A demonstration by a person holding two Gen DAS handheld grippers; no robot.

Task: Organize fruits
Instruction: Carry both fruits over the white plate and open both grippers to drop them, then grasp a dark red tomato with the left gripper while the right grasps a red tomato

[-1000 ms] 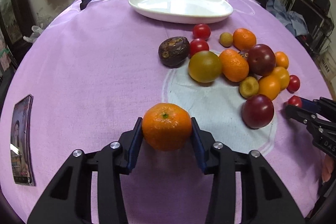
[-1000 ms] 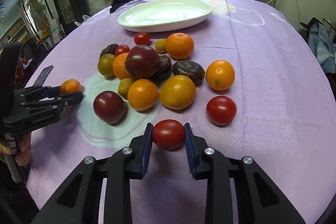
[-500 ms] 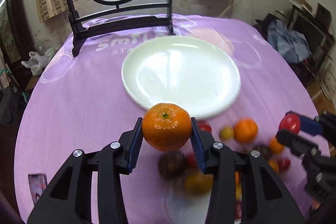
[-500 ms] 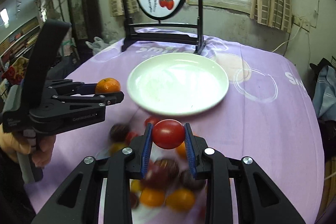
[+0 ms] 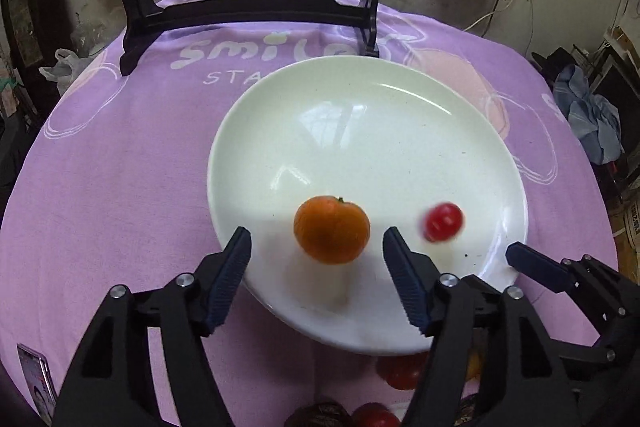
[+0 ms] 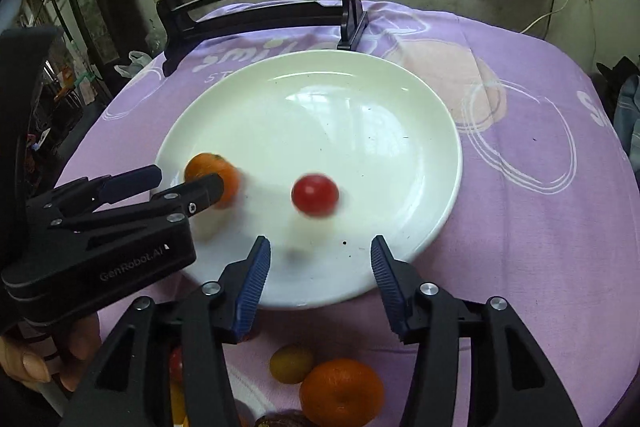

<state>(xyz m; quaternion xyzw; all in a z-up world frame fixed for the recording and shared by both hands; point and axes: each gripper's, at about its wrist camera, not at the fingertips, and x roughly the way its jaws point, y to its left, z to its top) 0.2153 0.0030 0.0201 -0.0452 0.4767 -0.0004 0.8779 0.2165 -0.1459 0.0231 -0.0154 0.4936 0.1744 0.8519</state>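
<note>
A white plate (image 5: 400, 131) lies on the purple tablecloth. An orange mandarin (image 5: 331, 229) lies in its near part, just beyond my open left gripper (image 5: 316, 247). A red tomato (image 6: 315, 195), blurred by motion, is on the plate ahead of my open right gripper (image 6: 320, 255). The tomato also shows in the left wrist view (image 5: 443, 221), and the mandarin in the right wrist view (image 6: 214, 179), partly behind the left gripper's fingers (image 6: 188, 193). Both grippers are empty.
A black wooden stand (image 5: 248, 11) with a round painted panel stands behind the plate. More fruit lies near the plate's front edge: an orange (image 6: 340, 393), a small yellow-green fruit (image 6: 291, 363), red tomatoes (image 5: 400, 371). A phone (image 5: 36, 387) lies far left.
Both grippers moved forward over the plate and opened. The mandarin left the left gripper and the tomato left the right gripper; both are now on the plate, still moving.
</note>
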